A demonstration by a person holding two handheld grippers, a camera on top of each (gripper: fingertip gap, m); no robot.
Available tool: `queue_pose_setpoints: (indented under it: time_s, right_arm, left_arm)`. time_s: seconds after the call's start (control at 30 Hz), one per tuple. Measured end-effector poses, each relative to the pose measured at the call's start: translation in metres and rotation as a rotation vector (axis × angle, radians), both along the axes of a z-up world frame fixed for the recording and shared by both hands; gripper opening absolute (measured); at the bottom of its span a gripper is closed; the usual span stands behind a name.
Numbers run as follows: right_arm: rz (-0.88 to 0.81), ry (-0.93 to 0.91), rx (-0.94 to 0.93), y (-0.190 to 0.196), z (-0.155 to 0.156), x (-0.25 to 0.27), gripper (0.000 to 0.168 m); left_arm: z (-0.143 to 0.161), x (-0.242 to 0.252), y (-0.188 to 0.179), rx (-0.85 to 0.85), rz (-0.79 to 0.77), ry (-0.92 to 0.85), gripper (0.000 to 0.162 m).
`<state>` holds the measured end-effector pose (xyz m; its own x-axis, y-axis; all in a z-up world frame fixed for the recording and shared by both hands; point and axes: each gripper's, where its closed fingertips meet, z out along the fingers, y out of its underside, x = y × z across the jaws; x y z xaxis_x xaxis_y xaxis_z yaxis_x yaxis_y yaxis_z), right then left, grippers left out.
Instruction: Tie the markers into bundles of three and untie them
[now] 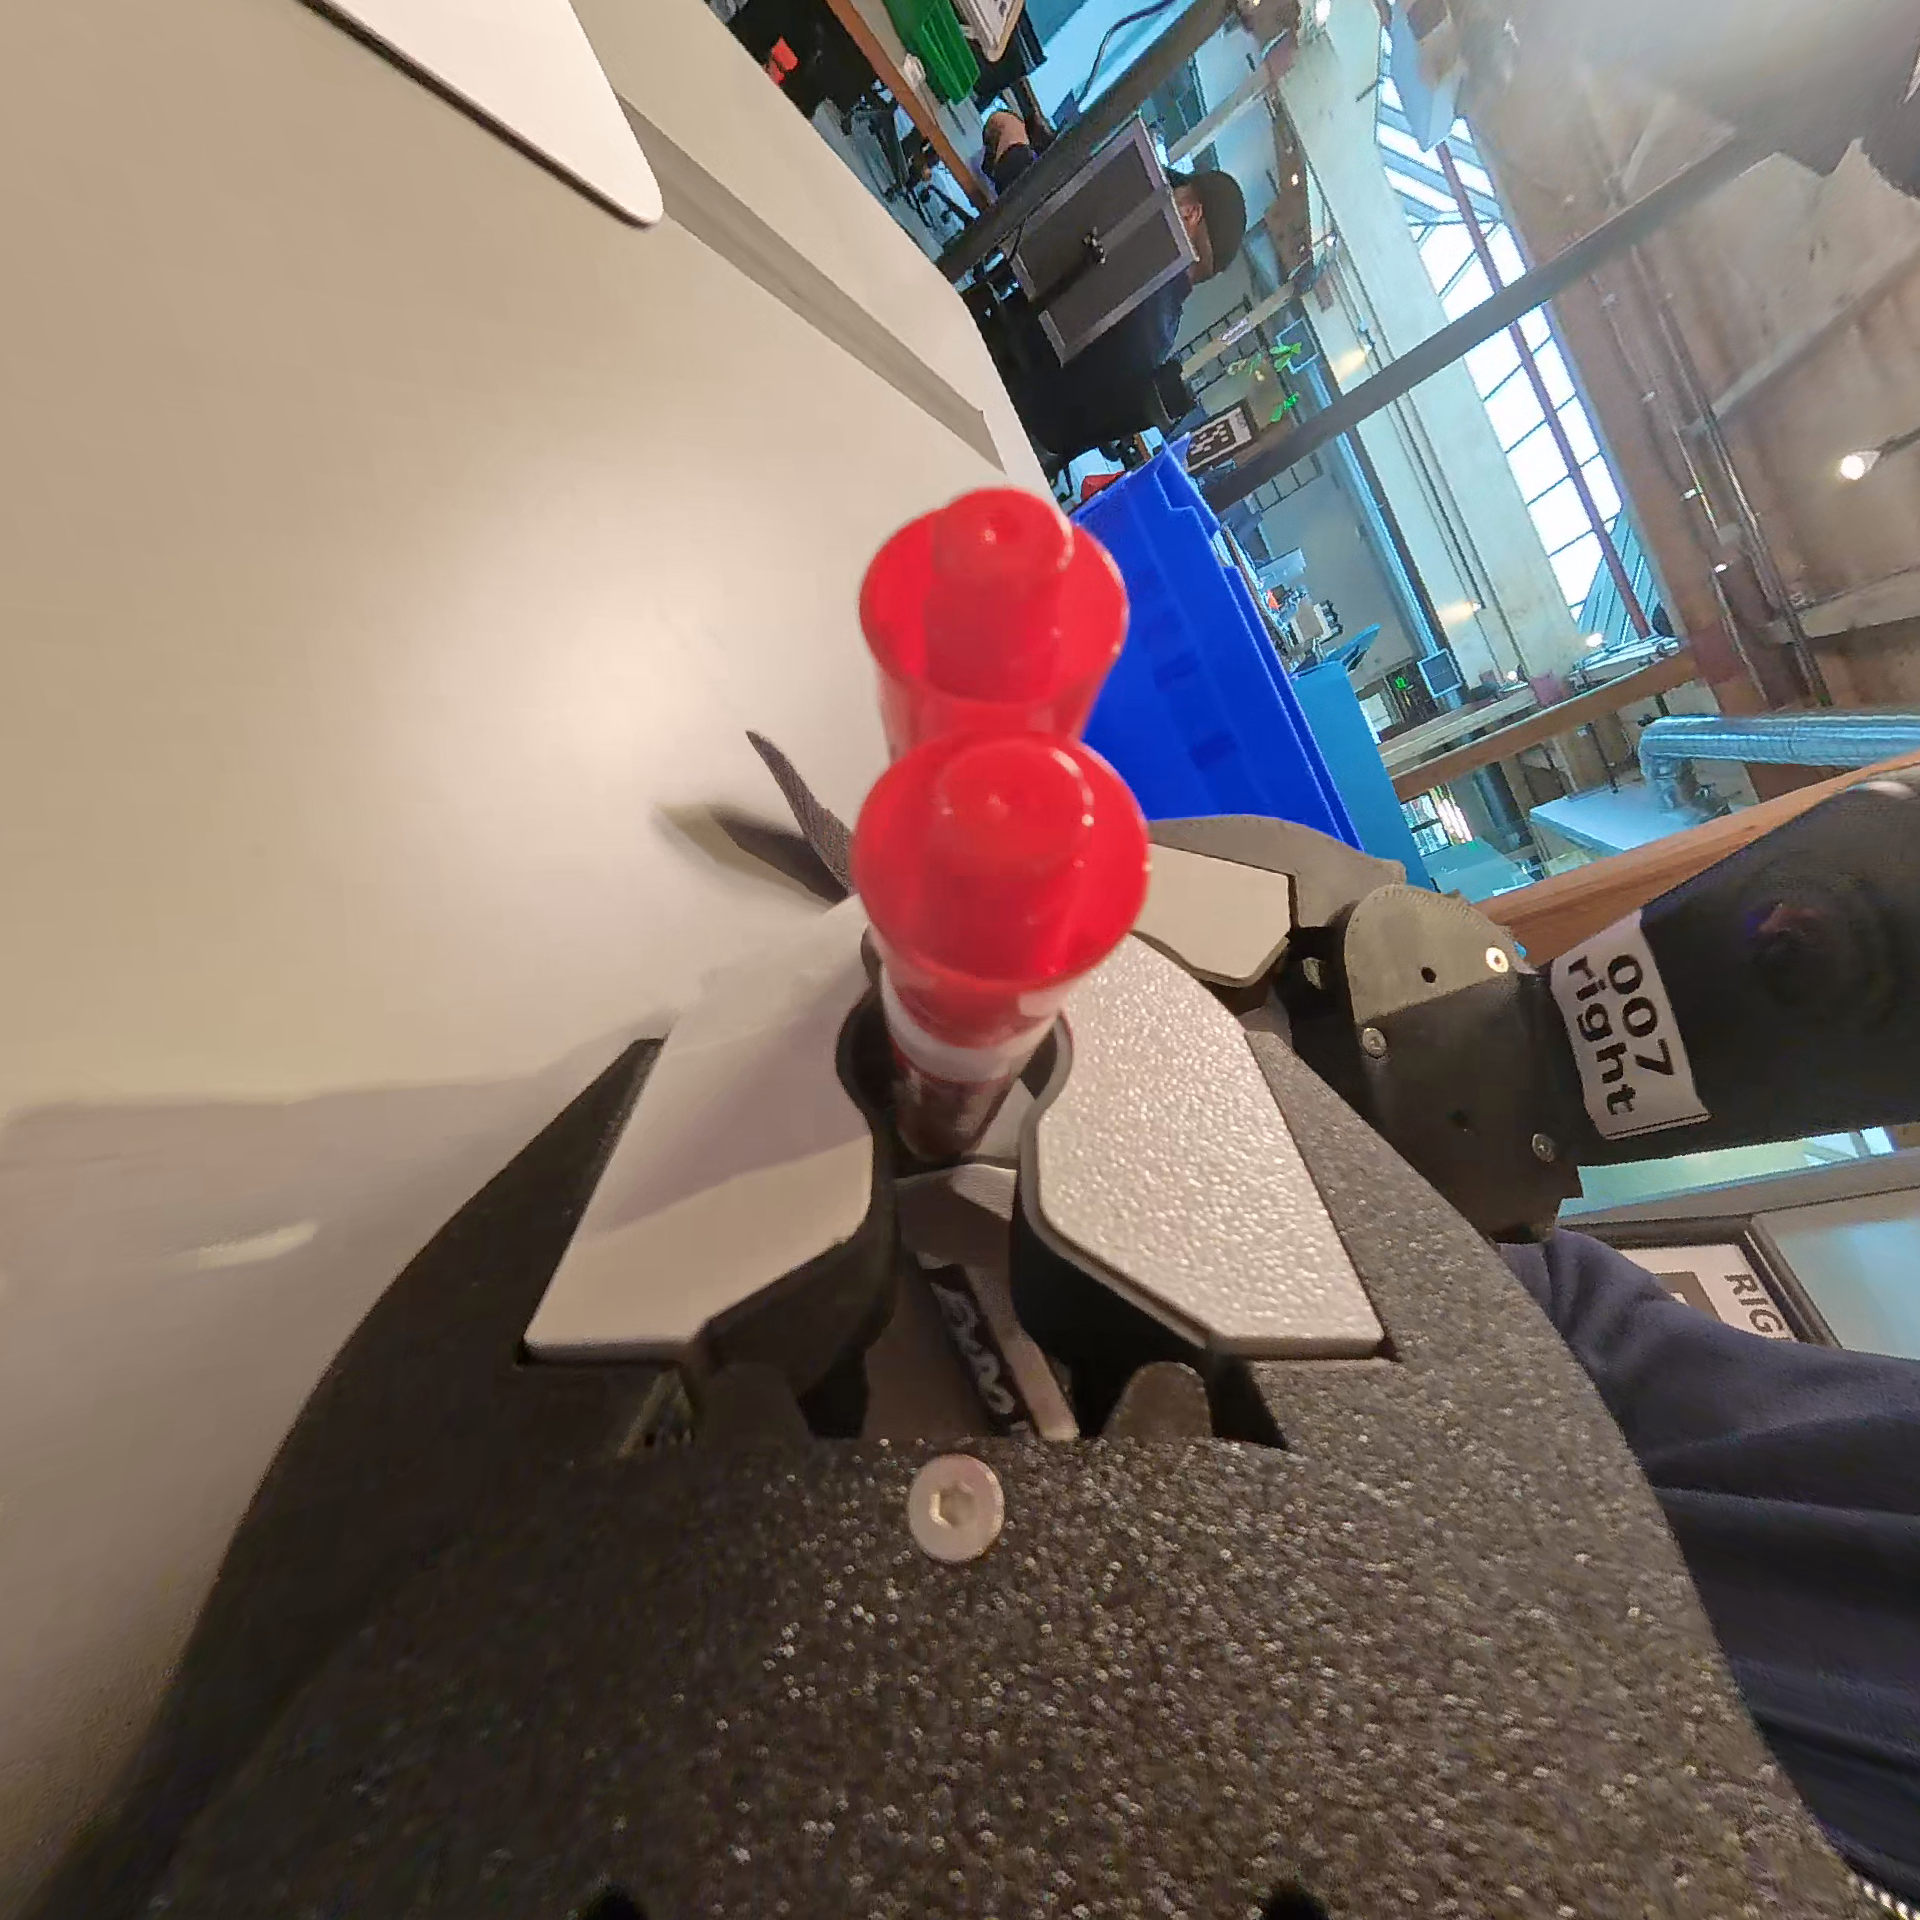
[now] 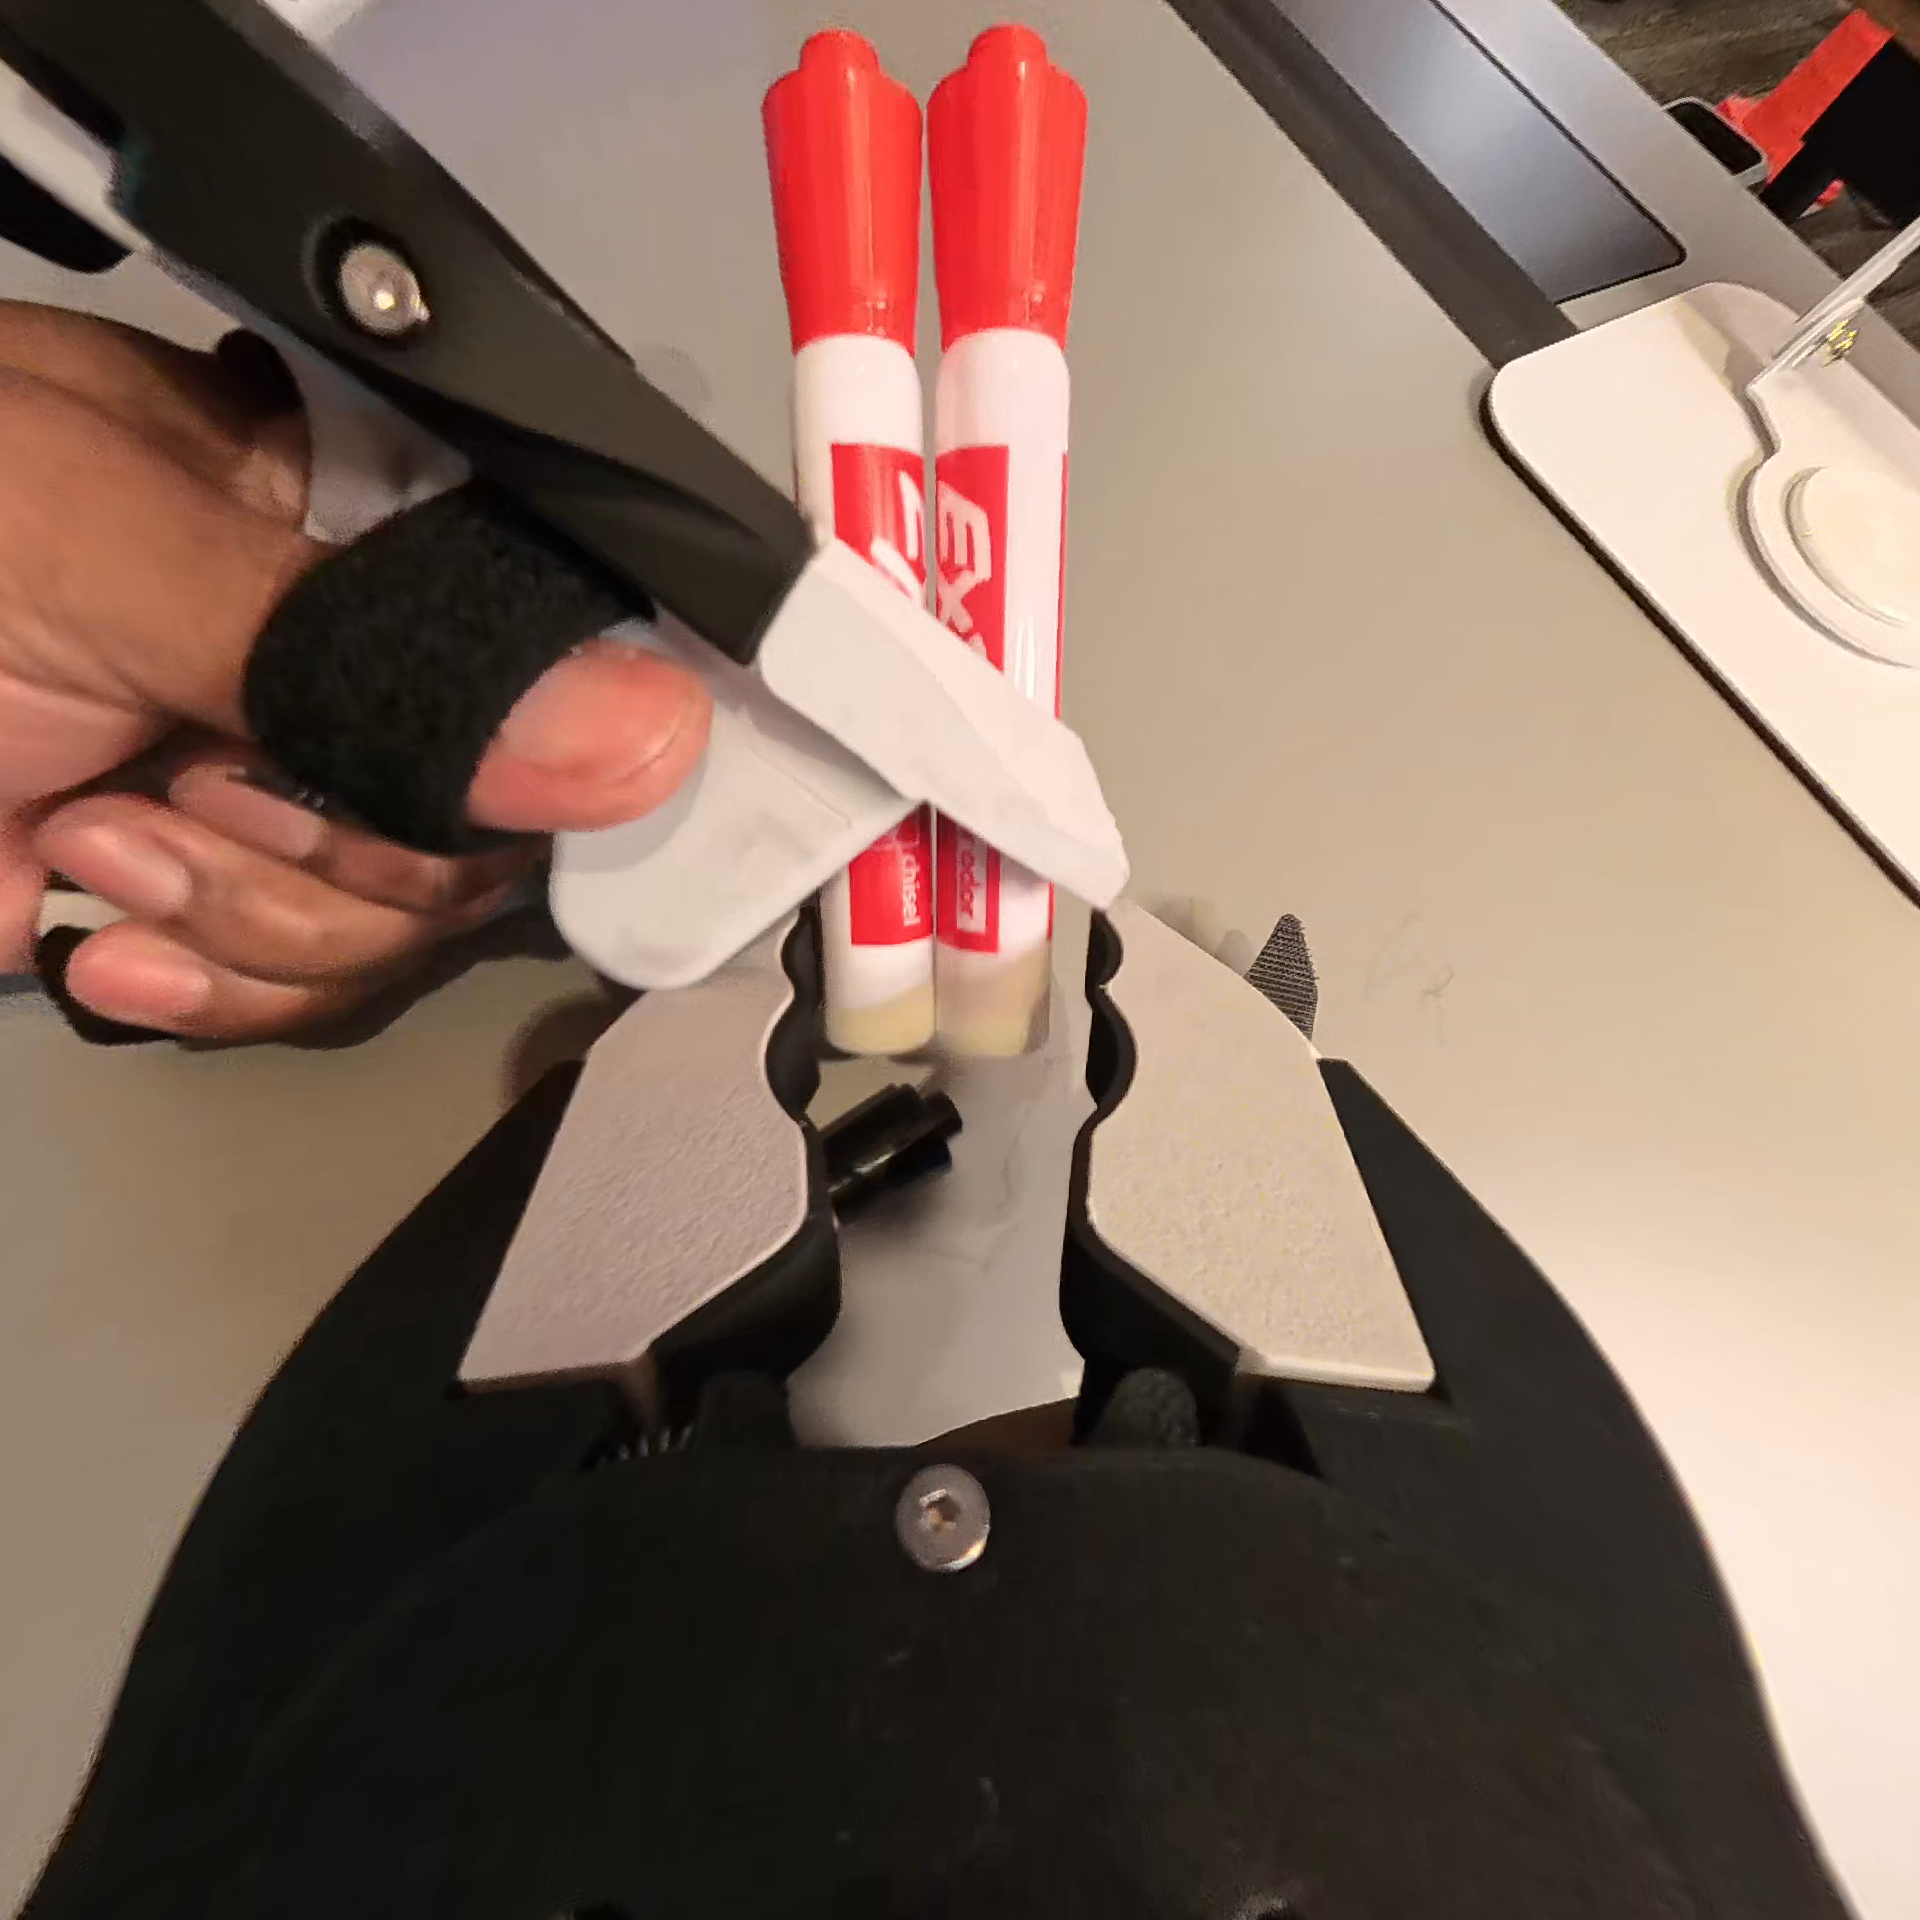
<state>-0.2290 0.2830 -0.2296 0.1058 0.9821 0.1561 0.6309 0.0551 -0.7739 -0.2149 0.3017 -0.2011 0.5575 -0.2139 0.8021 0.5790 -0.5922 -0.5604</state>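
left gripper (image 2: pixel 966 821) clenched on two red-capped white markers (image 2: pixel 940 582) | right gripper (image 2: pixel 951 997) released, empty | black hook-and-loop strap (image 2: pixel 1280 971) beside | keep markers parallel, wrap tight

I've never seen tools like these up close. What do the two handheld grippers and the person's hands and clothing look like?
Each gripper has a grainy black plastic body with a silver hex screw, and two flat pale grey fingers with wavy black inner edges: the left gripper and the right gripper. The right one carries a white label with black print. The hand wears a black fabric loop round the thumb. A dark navy sleeve shows.
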Motion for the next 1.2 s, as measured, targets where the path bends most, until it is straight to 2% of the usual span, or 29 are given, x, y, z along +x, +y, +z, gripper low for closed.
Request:
queue_pose_setpoints:
  time_s: [0.17, 0.57, 0.83, 1.0, 1.2]
  right_arm:
    - [0.022, -0.041, 0.0, -0.001, -0.009, 0.0, 0.04]
    - [0.055, -0.051, 0.02, 0.002, -0.007, 0.006, 0.04]
    - [0.039, -0.062, 0.001, 0.014, -0.008, 0.014, 0.04]
    - [0.047, -0.066, -0.012, 0.01, -0.007, 0.014, 0.04]
    - [0.096, -0.1, -0.016, 0.002, -0.007, 0.017, 0.04]
  left_arm:
    - [-0.001, 0.006, -0.001, 0.01, 0.022, 0.035, 0.02]
    - [0.005, 0.007, -0.002, 0.044, -0.025, 0.056, 0.021]
    - [0.023, -0.012, 0.0, 0.125, -0.005, 0.096, 0.032]
    - [0.028, -0.018, 0.002, 0.138, 0.03, 0.041, 0.041]
    - [0.031, -0.025, 0.003, 0.148, 0.064, 0.019, 0.042]
